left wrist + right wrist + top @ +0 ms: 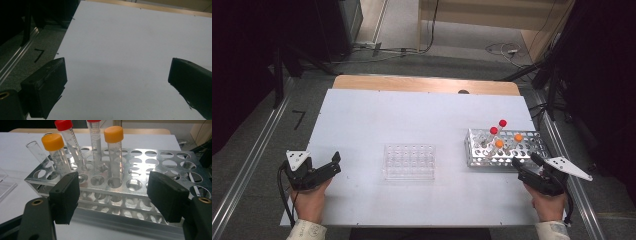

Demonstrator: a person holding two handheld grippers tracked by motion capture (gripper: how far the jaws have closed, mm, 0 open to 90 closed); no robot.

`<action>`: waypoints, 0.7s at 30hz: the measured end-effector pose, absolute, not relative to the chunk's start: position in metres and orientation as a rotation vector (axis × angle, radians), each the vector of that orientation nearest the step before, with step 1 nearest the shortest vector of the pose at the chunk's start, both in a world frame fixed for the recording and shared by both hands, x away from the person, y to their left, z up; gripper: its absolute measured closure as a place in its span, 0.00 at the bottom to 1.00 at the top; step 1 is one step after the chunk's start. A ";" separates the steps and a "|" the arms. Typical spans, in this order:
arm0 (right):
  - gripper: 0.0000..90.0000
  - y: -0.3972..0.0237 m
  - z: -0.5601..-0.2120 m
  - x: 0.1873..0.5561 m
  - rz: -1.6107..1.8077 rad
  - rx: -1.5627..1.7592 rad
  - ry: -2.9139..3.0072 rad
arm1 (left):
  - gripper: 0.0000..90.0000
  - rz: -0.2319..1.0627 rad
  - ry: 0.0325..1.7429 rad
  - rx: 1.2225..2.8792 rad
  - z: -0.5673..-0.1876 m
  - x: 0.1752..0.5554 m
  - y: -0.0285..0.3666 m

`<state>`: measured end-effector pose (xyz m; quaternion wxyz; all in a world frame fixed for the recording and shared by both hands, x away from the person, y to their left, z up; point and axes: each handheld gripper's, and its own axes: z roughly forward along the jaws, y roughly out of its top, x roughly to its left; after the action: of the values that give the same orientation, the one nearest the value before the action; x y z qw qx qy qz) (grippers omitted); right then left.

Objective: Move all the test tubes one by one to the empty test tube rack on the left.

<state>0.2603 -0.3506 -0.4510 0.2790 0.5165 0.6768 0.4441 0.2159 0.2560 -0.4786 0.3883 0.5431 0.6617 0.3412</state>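
In the high view, capped tubes [499,134] lean in the metal rack [532,147] at right centre. The right gripper [526,162], jaws apart and empty, could knock neighbouring tubes; the left gripper [334,162] gapes idle lower left.

A white table [362,125] with a wooden far edge carries a clear plastic rack [409,162] near its middle and, well apart at the right, a metal rack [504,148] holding capped tubes [497,137].
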 end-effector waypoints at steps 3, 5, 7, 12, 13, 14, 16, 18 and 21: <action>0.29 -0.350 -0.451 0.261 1.188 1.382 1.816 | 0.03 0.867 1.679 1.387 -0.478 0.216 0.255; 0.29 -0.350 -0.451 0.262 1.187 1.382 1.813 | 0.03 0.862 1.677 1.390 -0.478 0.216 0.255; 0.30 -0.350 -0.451 0.262 1.185 1.380 1.813 | 0.03 0.860 1.675 1.391 -0.478 0.216 0.255; 0.31 -0.349 -0.450 0.264 1.184 1.369 1.808 | 0.03 0.860 1.671 1.387 -0.478 0.216 0.254; 0.31 -0.348 -0.450 0.264 1.181 1.369 1.810 | 0.03 0.860 1.669 1.389 -0.478 0.216 0.254; 0.31 -0.348 -0.450 0.264 1.181 1.369 1.810 | 0.03 0.861 1.669 1.391 -0.478 0.216 0.254; 0.32 -0.348 -0.450 0.267 1.176 1.367 1.810 | 0.03 0.862 1.668 1.393 -0.478 0.216 0.254; 0.32 -0.348 -0.450 0.268 1.176 1.368 1.810 | 0.03 0.861 1.669 1.397 -0.478 0.217 0.254; 0.33 -0.348 -0.449 0.270 1.176 1.368 1.805 | 0.03 0.858 1.668 1.399 -0.478 0.217 0.253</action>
<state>0.2701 -0.3477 -0.4495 0.2906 0.5129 0.6767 0.4411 0.2168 0.2531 -0.4784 0.3902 0.5503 0.6565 0.3376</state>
